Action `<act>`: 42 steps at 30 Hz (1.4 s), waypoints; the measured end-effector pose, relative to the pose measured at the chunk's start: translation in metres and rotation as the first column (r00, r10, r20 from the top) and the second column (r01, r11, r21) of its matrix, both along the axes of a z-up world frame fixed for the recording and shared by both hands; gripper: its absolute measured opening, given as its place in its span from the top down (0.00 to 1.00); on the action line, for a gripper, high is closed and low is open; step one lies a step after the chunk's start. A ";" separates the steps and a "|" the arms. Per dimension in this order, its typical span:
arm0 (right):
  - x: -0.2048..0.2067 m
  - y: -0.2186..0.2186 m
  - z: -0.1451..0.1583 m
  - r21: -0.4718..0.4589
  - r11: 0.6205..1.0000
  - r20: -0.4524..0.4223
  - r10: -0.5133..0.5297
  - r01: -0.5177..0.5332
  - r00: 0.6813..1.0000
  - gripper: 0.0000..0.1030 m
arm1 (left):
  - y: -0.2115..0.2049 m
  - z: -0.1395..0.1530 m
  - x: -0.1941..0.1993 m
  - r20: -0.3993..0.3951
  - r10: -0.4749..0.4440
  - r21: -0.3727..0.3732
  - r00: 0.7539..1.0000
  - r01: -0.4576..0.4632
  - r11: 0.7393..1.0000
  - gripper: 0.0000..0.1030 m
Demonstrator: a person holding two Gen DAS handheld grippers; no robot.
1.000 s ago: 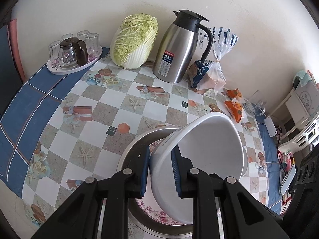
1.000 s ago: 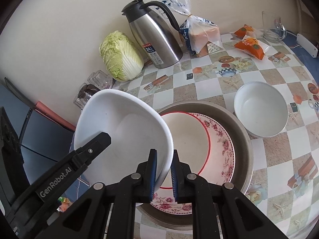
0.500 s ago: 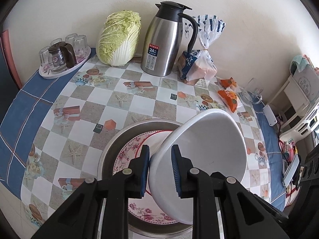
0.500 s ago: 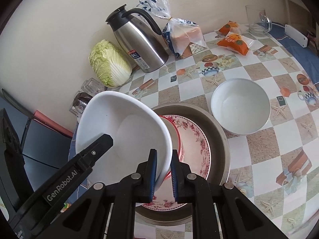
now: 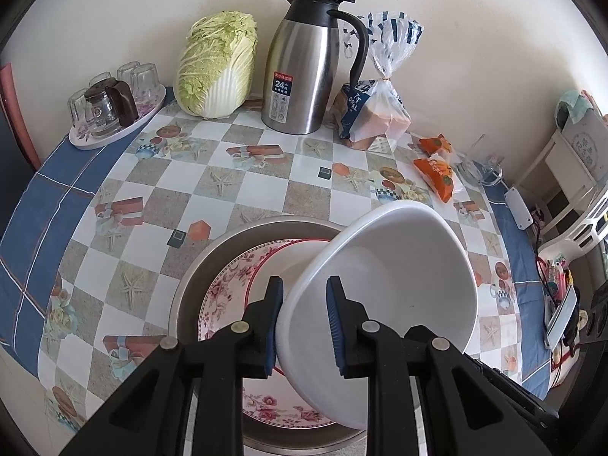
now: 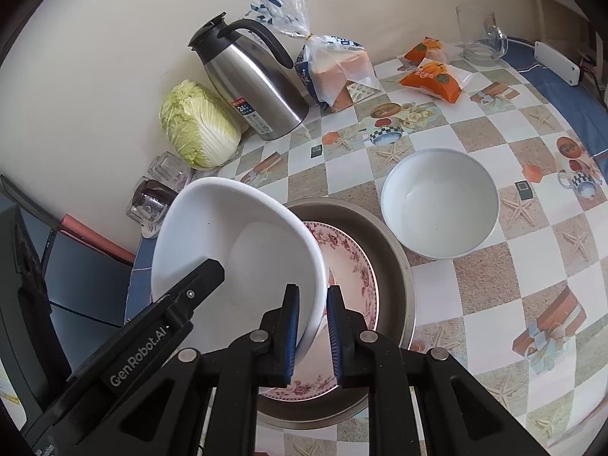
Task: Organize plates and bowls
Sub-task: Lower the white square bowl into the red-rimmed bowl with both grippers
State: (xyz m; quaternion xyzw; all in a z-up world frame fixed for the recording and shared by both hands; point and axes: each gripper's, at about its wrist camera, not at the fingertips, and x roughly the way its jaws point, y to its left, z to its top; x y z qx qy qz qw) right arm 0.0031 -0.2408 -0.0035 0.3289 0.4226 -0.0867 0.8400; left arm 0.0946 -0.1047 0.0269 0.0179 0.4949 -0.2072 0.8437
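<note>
The metal basin (image 5: 197,277) in the middle of the table is the thing to look from. Far left of it, a tray of glasses (image 5: 114,114) sits at the table's edge, then a cabbage (image 5: 216,64) and a steel jug (image 5: 304,64) stand behind it by the wall. Inside the basin lie a flowery plate (image 5: 224,296) and a red-rimmed plate (image 5: 281,262) on top of it, so the plates look stacked already. Over the right part of the basin hangs a big white bowl (image 5: 399,277), tipped up and not yet set down. The left gripper (image 5: 304,323) has its fingers squeezed on the bowl's near rim, one inside and one outside. The right gripper (image 6: 312,334) has its fingers around the other rim; the inside one touches the bowl, but a small gap shows at the outside one, so I think it is letting go or holding loosely. Right of the basin, just beside it, a smaller white bowl (image 6: 440,205) sits on the table. It looks like the bowls still need to go together, maybe one inside the other. Behind and to the right are a bread bag (image 6: 330,64), orange snack packets (image 6: 433,76) and a glass mug (image 6: 478,38), all well away. Only the smaller bowl is close enough to bump.
</note>
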 end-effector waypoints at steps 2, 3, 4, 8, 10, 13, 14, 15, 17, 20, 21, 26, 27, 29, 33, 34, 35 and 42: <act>0.001 0.001 -0.001 0.000 1.000 -0.003 0.004 -0.004 1.000 0.83 | 0.001 -0.001 0.001 -0.003 0.005 0.000 1.000 -0.005 1.000 0.78; 0.001 0.001 -0.001 0.000 1.000 -0.003 0.006 -0.006 1.000 0.83 | 0.002 -0.001 0.002 -0.005 0.007 -0.001 1.000 -0.007 1.000 0.78; 0.002 0.002 -0.002 0.001 1.000 -0.004 0.008 -0.008 1.000 0.83 | 0.003 -0.002 0.002 -0.006 0.007 -0.002 1.000 -0.007 1.000 0.78; 0.004 0.003 -0.004 0.005 1.000 -0.005 0.011 -0.011 1.000 0.83 | 0.004 -0.005 0.005 -0.016 0.011 -0.001 1.000 -0.011 1.000 0.78; 0.004 0.004 -0.004 0.007 1.000 -0.004 0.011 -0.011 1.000 0.83 | 0.005 -0.006 0.006 -0.022 0.014 -0.001 1.000 -0.014 1.000 0.78; 0.007 0.004 -0.006 0.015 1.000 -0.004 0.012 -0.012 1.000 0.82 | 0.007 -0.009 0.009 -0.036 0.021 -0.005 0.999 -0.021 1.000 0.78; 0.007 0.004 -0.007 0.021 1.000 -0.004 0.010 -0.010 1.000 0.82 | 0.008 -0.011 0.010 -0.040 0.023 -0.005 0.999 -0.023 1.000 0.78; 0.008 0.004 -0.008 0.025 1.000 -0.004 0.010 -0.009 1.000 0.82 | 0.009 -0.012 0.011 -0.045 0.024 -0.004 0.999 -0.025 1.000 0.78; 0.010 0.005 -0.010 0.028 1.000 -0.008 0.009 -0.009 1.000 0.82 | 0.009 -0.014 0.012 -0.053 0.029 -0.001 0.998 -0.029 1.000 0.78; 0.012 0.005 -0.013 0.032 0.999 -0.014 0.007 -0.007 1.000 0.82 | 0.011 -0.019 0.014 -0.069 0.033 0.001 0.997 -0.033 0.999 0.78; 0.012 0.006 -0.013 0.031 1.000 -0.017 0.008 -0.007 1.000 0.82 | 0.012 -0.020 0.015 -0.074 0.034 0.001 0.997 -0.034 0.999 0.78; 0.015 0.008 -0.016 0.021 1.000 -0.019 0.016 -0.016 1.000 0.81 | 0.014 -0.024 0.017 -0.094 0.048 0.002 0.994 -0.048 0.999 0.78; 0.016 0.008 -0.016 0.019 1.000 -0.018 0.019 -0.019 1.000 0.80 | 0.014 -0.025 0.018 -0.095 0.052 0.005 0.994 -0.051 0.999 0.78; 0.018 0.009 -0.017 0.020 0.999 -0.018 0.026 -0.025 1.000 0.80 | 0.015 -0.025 0.018 -0.094 0.058 0.012 0.994 -0.057 0.998 0.78; 0.020 0.012 -0.018 0.009 0.999 -0.026 0.033 -0.033 0.999 0.80 | 0.016 -0.026 0.019 -0.098 0.061 0.010 0.993 -0.060 0.998 0.78; 0.020 0.012 -0.018 0.008 0.999 -0.026 0.033 -0.033 0.999 0.79 | 0.016 -0.026 0.019 -0.098 0.061 0.010 0.993 -0.061 0.998 0.78; 0.020 0.012 -0.018 0.010 0.999 -0.025 0.032 -0.032 0.999 0.79 | 0.016 -0.025 0.020 -0.099 0.062 0.009 0.993 -0.061 0.998 0.78; 0.021 0.013 -0.018 -0.006 1.000 -0.029 0.028 -0.028 0.999 0.80 | 0.018 -0.025 0.021 -0.106 0.068 -0.004 0.992 -0.069 0.998 0.78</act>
